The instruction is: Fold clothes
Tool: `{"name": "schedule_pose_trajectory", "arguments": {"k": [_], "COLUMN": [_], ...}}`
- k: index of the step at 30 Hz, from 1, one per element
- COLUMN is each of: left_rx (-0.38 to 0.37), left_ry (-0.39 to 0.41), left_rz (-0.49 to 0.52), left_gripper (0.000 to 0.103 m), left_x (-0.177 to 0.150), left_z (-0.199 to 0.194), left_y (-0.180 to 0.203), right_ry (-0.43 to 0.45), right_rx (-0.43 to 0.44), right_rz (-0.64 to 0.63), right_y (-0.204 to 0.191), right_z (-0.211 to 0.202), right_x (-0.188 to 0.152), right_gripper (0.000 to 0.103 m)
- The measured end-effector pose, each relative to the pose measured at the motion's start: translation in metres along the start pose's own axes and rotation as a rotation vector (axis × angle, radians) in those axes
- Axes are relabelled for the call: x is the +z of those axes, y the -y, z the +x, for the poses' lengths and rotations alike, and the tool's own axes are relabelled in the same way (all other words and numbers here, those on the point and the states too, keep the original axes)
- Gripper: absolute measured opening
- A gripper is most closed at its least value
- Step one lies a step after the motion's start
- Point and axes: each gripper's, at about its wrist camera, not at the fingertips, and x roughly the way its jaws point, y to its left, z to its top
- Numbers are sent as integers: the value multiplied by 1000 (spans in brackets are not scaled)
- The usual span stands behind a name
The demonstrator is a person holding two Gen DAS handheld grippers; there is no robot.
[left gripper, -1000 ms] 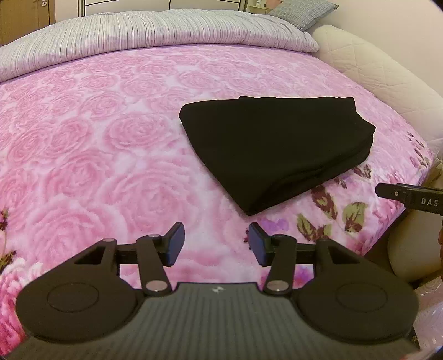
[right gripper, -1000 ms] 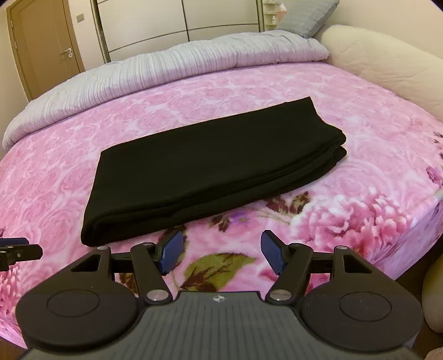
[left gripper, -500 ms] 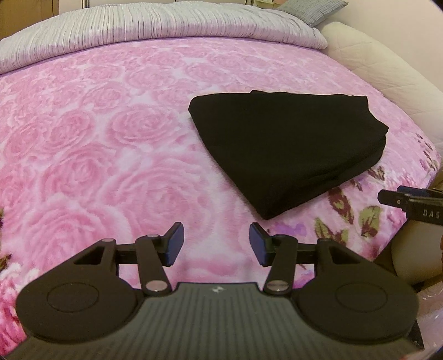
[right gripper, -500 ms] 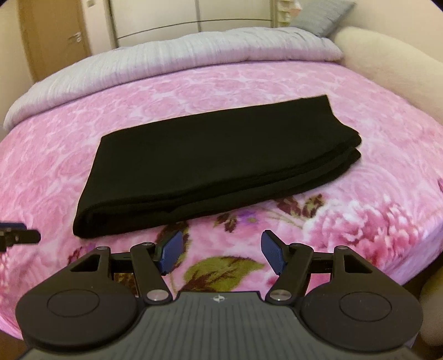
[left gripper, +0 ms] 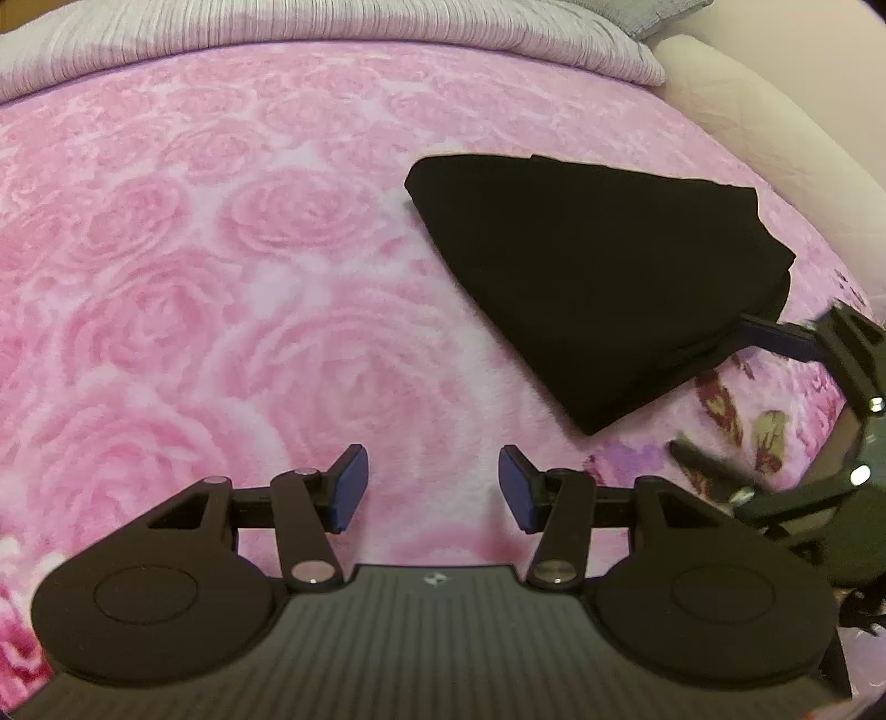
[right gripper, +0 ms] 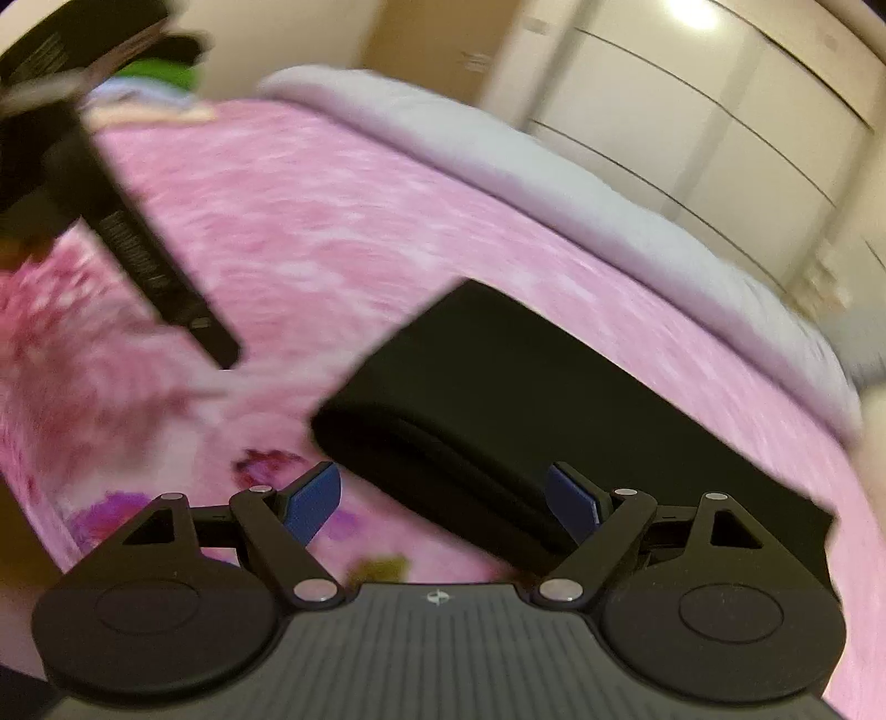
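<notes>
Although the right wrist view is smeared with blur, the bed fills both views under a pink rose-patterned blanket [left gripper: 232, 288], with a grey striped duvet [left gripper: 332, 27] bunched along its far edge and pale wardrobe doors [right gripper: 720, 111] beyond; nothing here serves as a container, so the black folded garment [left gripper: 587, 277] lies straight on the blanket, toward the bed's right side and near its front edge; it is a flat stack of several layers, smooth on top, its rounded folded edge [right gripper: 443, 443] facing the right gripper [right gripper: 443, 501]; that gripper's jaws have just been opening and stand wide, the fold's near edge between them but not pinched; the left gripper [left gripper: 432, 487] hovers over bare blanket, jaws about half apart, holding nothing.
</notes>
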Motion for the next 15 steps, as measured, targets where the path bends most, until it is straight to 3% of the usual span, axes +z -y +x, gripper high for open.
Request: {"name": "schedule_pose_trajectory", "arguments": {"k": [5, 7, 9, 10, 11, 13, 15], "left_rx": [-4, -2, 3, 7, 12, 15, 1], "left_ry": [-5, -4, -3, -2, 1, 11, 26], "left_rz": [5, 6, 4, 3, 5, 11, 31], "left_gripper": [47, 47, 47, 47, 47, 47, 47], "left_x": [7, 12, 16, 19, 21, 28, 39], "left_z": [10, 13, 16, 18, 18, 18, 18], "left_y": [-2, -2, -1, -1, 0, 3, 11], "right_ry": [7, 36, 26, 22, 27, 38, 54], "right_rx": [-56, -61, -21, -3, 7, 32, 151], "right_rz": [-267, -313, -261, -231, -165, -19, 355], "right_y": [-32, -35, -29, -26, -17, 1, 50], "right_z": [36, 42, 49, 51, 51, 49, 42], "right_x": [-1, -4, 0, 2, 3, 6, 1], "right_gripper": [81, 71, 43, 37, 21, 15, 14]}}
